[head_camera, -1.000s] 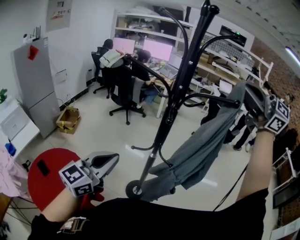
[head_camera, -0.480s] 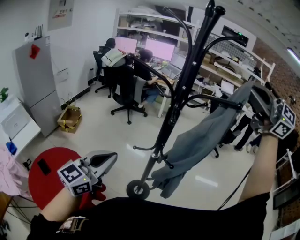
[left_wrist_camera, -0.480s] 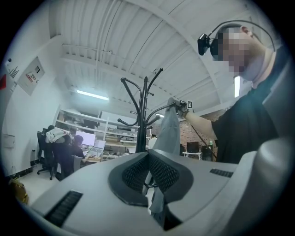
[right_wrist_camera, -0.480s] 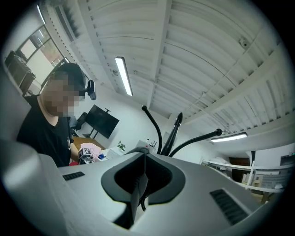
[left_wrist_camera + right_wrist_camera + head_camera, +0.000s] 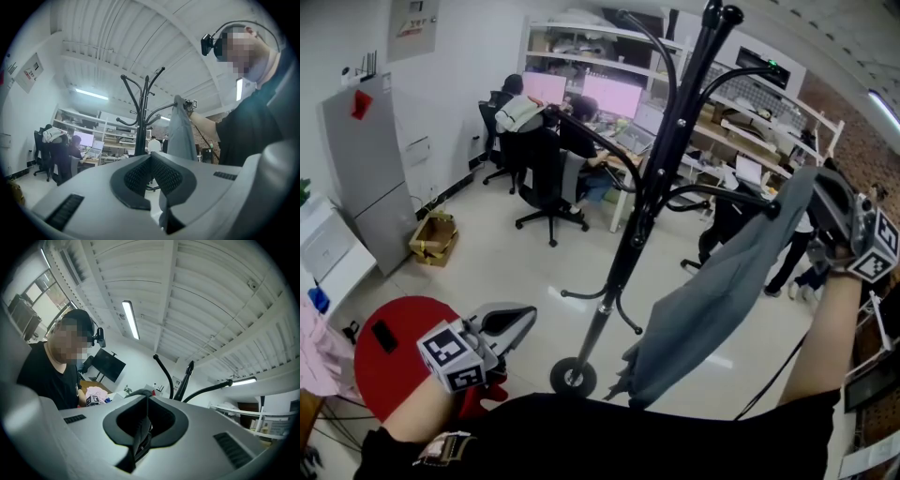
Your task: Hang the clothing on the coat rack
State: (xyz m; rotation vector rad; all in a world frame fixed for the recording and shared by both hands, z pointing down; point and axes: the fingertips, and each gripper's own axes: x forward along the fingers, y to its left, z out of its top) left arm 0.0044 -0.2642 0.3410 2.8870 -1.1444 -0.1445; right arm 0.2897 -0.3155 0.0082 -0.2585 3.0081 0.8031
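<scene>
The black coat rack [image 5: 649, 192] stands on the floor ahead of me, its hooked arms spreading near the top. My right gripper [image 5: 806, 187] is raised at the right, shut on the top edge of a grey garment [image 5: 712, 305]. The garment hangs in a long drape beside the tip of one rack arm [image 5: 772, 208]. In the right gripper view dark fabric [image 5: 139, 439] is pinched between the jaws [image 5: 143, 400], with rack arms [image 5: 188, 375] beyond. My left gripper [image 5: 521, 320] is low at the left, shut and empty. Its view shows the rack [image 5: 142, 119] and the garment [image 5: 180, 133].
A red round table [image 5: 394, 349] is at lower left, with pink cloth [image 5: 313, 354] beside it. A grey cabinet [image 5: 367, 169] and a cardboard box [image 5: 436, 239] stand along the left wall. People sit at desks with monitors [image 5: 609, 97] behind the rack, on office chairs [image 5: 546, 180].
My right gripper has shifted a little to the right, and the garment has swung away from the pole and hangs longer. The left gripper has stayed put.
</scene>
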